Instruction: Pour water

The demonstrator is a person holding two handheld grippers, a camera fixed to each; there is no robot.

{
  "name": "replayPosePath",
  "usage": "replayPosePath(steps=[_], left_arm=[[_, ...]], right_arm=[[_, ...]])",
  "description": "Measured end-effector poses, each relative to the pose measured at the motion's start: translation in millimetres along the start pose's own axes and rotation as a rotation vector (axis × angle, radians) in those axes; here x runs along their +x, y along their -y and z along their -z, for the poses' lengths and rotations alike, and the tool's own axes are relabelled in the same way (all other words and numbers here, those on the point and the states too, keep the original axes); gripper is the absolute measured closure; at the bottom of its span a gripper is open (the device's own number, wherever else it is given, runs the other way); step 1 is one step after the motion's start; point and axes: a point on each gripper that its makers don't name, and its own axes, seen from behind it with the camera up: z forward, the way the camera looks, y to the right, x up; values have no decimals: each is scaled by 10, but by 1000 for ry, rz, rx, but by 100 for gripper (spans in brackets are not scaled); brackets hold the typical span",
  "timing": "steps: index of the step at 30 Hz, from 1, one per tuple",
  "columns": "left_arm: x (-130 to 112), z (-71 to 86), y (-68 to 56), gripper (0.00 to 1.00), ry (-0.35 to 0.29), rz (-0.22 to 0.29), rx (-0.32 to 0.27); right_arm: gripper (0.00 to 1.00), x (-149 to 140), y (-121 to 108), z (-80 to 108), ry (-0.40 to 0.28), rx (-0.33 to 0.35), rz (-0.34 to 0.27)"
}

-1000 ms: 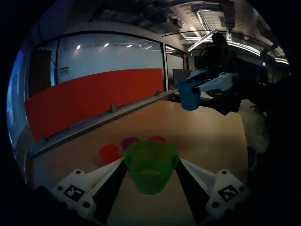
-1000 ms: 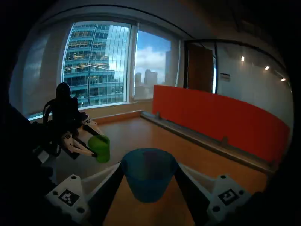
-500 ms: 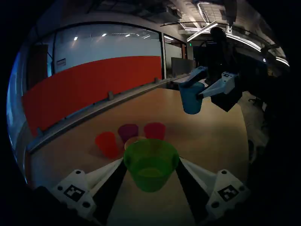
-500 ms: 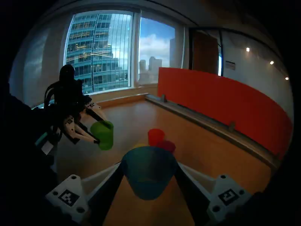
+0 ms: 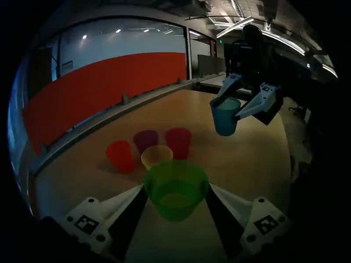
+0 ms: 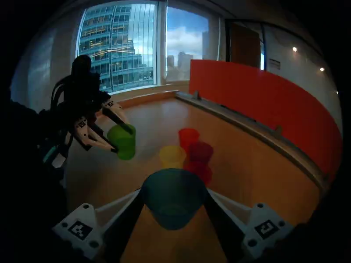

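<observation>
In the left gripper view, the left gripper (image 5: 175,195) has its jaws part-way open, spread to the width of a green cup (image 5: 176,182), and both fingers press on the cup's sides. The cup sits upright with its mouth facing up. In the right gripper view, the right gripper (image 6: 173,208) grips a blue cup (image 6: 173,195) the same way, with one finger against each side.

The light is too dim to tell whether either cup holds water.

Just beyond the green cup, four more cups stand close together on the wooden table (image 5: 250,153). A yellow cup (image 5: 157,155) is nearest. An orange cup (image 5: 120,155) is to its left, with a purple cup (image 5: 146,140) and a crimson cup (image 5: 178,142) behind it.

From the left gripper view, the blue cup hangs farther off to the right, upright and apart from the cluster.

An orange partition (image 5: 101,87) runs along the table's far edge. In the right gripper view, a window (image 6: 118,44) looks out on towers.
</observation>
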Motion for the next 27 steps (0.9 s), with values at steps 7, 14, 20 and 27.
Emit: replayPosePath(steps=[7,14,20,27], left_arm=[[-120,-52,-9,14,46,5,-10],[-241,-105,-34,13,81,13,-25],[-342,-163,-65,13,112,17,-42],[-472,-238,-86,13,143,24,-57]], right_arm=[[7,-191,42,-80,50,12,5],[7,-342,84,-147,83,26,-9],[7,-484,105,-194,110,33,-17],[7,-616,120,-256,138,39,-23]])
